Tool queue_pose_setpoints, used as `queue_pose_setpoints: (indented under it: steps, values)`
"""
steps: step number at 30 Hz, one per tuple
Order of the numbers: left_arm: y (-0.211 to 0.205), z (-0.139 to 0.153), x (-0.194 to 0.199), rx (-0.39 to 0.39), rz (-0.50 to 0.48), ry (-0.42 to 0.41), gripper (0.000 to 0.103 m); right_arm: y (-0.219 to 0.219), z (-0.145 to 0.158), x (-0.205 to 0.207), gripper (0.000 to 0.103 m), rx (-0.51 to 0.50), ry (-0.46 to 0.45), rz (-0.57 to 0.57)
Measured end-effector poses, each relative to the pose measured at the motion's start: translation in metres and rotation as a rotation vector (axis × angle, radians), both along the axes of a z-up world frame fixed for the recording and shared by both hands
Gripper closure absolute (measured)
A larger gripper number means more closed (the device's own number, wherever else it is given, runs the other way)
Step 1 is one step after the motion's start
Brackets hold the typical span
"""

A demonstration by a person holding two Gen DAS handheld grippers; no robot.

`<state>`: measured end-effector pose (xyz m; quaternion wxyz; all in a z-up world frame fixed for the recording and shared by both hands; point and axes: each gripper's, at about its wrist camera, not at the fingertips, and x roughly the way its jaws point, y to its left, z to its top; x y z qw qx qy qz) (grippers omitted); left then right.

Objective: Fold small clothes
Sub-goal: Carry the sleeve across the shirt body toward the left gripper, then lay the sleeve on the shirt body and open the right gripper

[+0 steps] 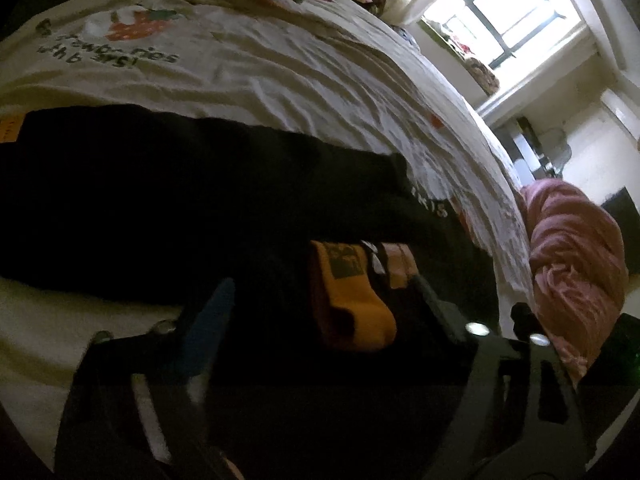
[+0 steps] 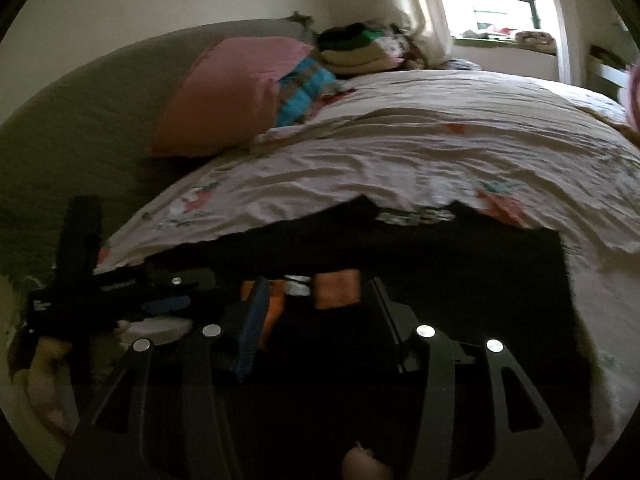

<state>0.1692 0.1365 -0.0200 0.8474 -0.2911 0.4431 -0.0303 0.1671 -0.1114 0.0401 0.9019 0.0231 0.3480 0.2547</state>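
On the left, the left gripper (image 1: 320,300) hangs low over a black garment (image 1: 160,200) spread flat on the bed (image 1: 280,80). Its jaws stand apart, with an orange patch (image 1: 352,300) on the cloth lying between them; I cannot tell whether the pads touch the cloth. To the right, the right gripper (image 2: 316,312) is poised over the same black garment, near its close edge, jaws also parted around orange trim and a small white tag (image 2: 297,285); nothing looks pinched there.

My guess is that this is the start of a fold: both tools are lining up on the near edge of the garment. Next, each would need to close on that edge and carry it across towards the far edge, keeping the cloth level so it doesn't bunch.

The bed wears a rumpled cream sheet printed with strawberries and lettering. A pink pillow (image 2: 228,92) leans at the head, with a stack of folded clothes (image 2: 360,52) beside it. A pink blanket (image 1: 572,260) is heaped at the far right, and a bright window (image 1: 512,12) lights the room.
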Motion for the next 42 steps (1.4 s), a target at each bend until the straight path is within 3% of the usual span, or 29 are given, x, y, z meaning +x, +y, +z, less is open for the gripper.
queue_pose_setpoints:
  steps: [3,6,11,13,15,17,21,25,31,36,39,42]
  values:
    - [-0.013,-0.005,0.003,-0.012,-0.043,0.011,0.045,-0.024,-0.004,0.002,0.053,-0.026,0.003,-0.061]
    - [-0.025,-0.012,0.008,-0.027,-0.072,0.039,0.045,-0.049,-0.008,0.004,0.053,-0.032,0.014,-0.115]
    - [-0.044,-0.026,0.021,0.05,-0.074,0.105,0.046,-0.088,-0.013,0.013,0.051,-0.01,0.039,-0.207]
    - [-0.051,-0.027,0.025,0.09,-0.075,0.107,0.06,-0.099,-0.015,0.015,0.051,-0.007,0.046,-0.23]
    - [-0.06,-0.025,0.03,0.145,-0.088,0.098,0.09,-0.109,-0.016,0.017,0.051,-0.003,0.056,-0.255]
    - [-0.068,-0.016,0.032,0.189,-0.11,0.059,0.095,-0.114,-0.016,0.018,0.051,-0.003,0.06,-0.264]
    - [-0.072,0.014,0.022,0.253,-0.137,-0.065,0.097,-0.121,-0.018,0.018,0.051,-0.019,0.063,-0.286]
    - [-0.064,0.002,0.021,0.28,-0.127,-0.024,0.095,-0.123,-0.023,0.022,0.051,-0.038,0.08,-0.304]
    - [-0.047,-0.018,0.01,0.26,-0.11,0.024,0.09,-0.116,-0.03,0.026,0.05,-0.075,0.105,-0.288]
    - [-0.034,-0.004,-0.001,0.305,-0.055,-0.001,0.09,-0.109,-0.031,0.029,0.046,-0.115,0.114,-0.27]
    - [-0.032,0.012,-0.007,0.27,-0.049,-0.051,0.09,-0.102,-0.032,0.028,0.046,-0.125,0.12,-0.231]
    - [-0.048,0.018,-0.005,0.239,-0.103,-0.072,0.09,-0.092,-0.034,0.027,0.045,-0.128,0.125,-0.182]
